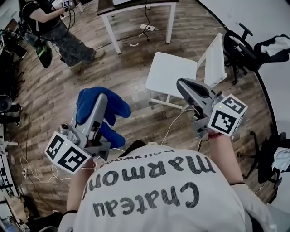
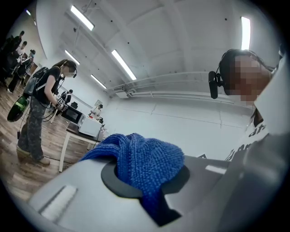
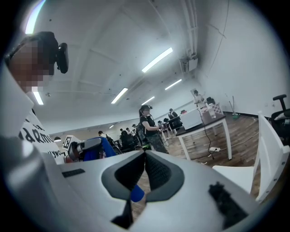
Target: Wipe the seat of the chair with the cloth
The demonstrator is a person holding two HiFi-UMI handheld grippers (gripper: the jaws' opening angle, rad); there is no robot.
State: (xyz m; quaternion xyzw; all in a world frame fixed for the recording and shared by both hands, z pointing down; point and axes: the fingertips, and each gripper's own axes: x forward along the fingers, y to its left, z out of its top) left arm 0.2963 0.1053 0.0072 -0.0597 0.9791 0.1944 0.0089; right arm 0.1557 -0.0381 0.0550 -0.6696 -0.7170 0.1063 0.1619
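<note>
A white chair stands on the wood floor ahead of me, its seat bare and its slatted back to the right. My left gripper is held up at the left, shut on a bunched blue cloth that hangs over its jaws. The left gripper view shows the cloth pinched in the left gripper, against the ceiling. My right gripper hovers above the seat's near right corner. It is shut with nothing in it. The chair lies low at the right.
A white-legged table stands beyond the chair, with a power strip and cords on the floor under it. A person stands at the far left. A black office chair is behind the white chair. Cables trail at my left.
</note>
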